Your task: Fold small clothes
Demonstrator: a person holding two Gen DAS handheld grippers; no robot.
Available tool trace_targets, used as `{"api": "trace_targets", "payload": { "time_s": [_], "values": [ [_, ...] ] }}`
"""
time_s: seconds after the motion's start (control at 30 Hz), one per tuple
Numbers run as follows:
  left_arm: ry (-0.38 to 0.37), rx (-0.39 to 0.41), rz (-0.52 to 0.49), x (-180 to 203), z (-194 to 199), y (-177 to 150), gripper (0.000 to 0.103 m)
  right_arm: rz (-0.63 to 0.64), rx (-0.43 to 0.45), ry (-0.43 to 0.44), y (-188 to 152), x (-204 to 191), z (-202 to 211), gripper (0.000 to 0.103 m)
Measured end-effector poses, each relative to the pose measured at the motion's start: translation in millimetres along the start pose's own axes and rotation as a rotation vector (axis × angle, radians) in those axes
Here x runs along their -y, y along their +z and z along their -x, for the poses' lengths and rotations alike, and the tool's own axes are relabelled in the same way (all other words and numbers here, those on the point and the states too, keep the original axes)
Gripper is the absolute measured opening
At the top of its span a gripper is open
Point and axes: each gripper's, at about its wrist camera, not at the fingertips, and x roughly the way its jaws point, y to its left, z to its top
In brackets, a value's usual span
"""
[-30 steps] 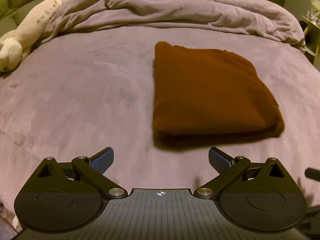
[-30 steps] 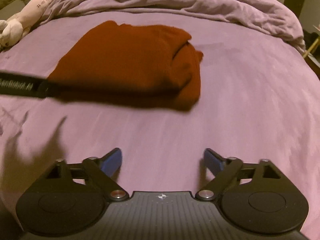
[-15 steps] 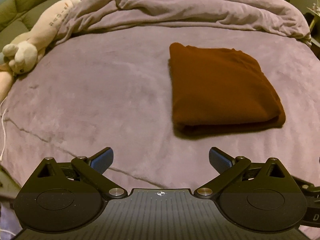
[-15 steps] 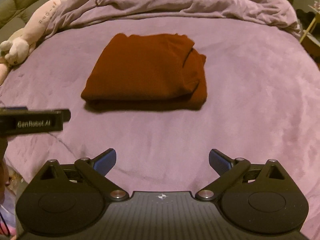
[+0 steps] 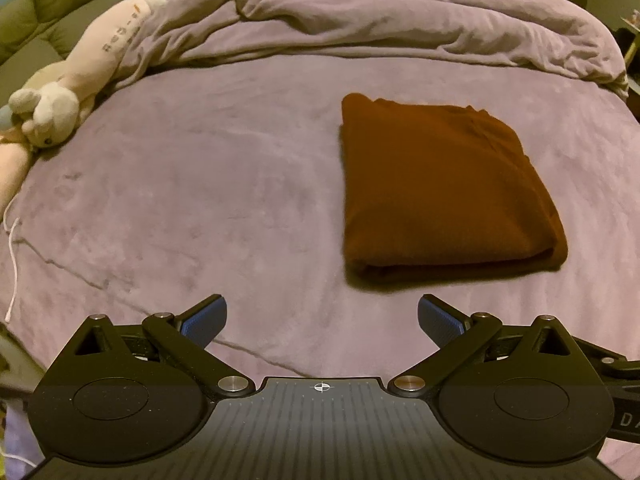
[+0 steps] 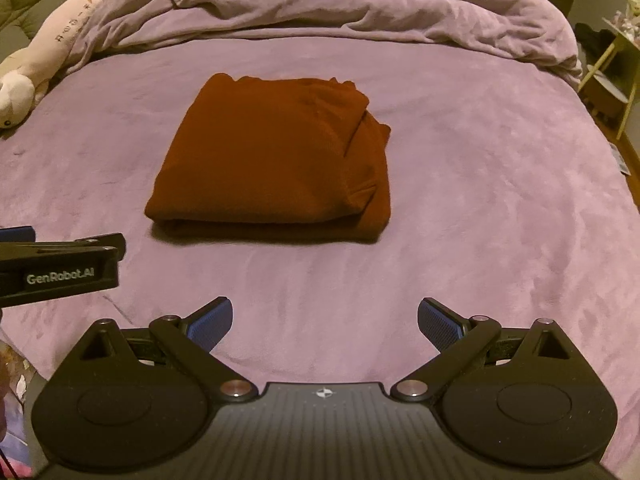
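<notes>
A rust-brown garment (image 5: 440,188) (image 6: 276,160) lies folded into a neat rectangle on the purple bed sheet (image 5: 200,208) (image 6: 500,200). In the left wrist view my left gripper (image 5: 322,318) hangs open over the near part of the bed, the garment ahead and to its right. My right gripper (image 6: 325,320) is open too, holding nothing, with the garment straight ahead and well apart from its blue pads (image 6: 436,322). At the left edge of the right wrist view the left gripper's side (image 6: 60,272) shows.
A rumpled purple duvet (image 5: 380,20) (image 6: 340,8) is heaped along the far side of the bed. A long cream plush toy (image 5: 80,80) (image 6: 48,48) lies at the far left. A white cord (image 5: 14,264) runs down the left edge. A small yellow-green stand (image 6: 612,80) is right of the bed.
Both grippers have drawn back from the folded garment toward the bed's near edge, so it now looks smaller and farther off. The garment has stayed put; both grippers stayed open.
</notes>
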Motion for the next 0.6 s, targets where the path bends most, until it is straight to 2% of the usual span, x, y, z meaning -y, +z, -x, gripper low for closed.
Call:
{"api": "trace_targets", "payload": {
  "time_s": [0.37,0.6],
  "values": [
    [-0.006,-0.010,-0.043,8.7,-3.4,4.1,0.103,-0.007,0.000,-0.018,7.9,2.8,-1.3,0.099],
    [-0.025,-0.034,-0.027,8.4,-8.1,6.0,0.103,-0.008,-0.009,-0.022,10.3,3.3,-4.1,0.099]
  ]
}}
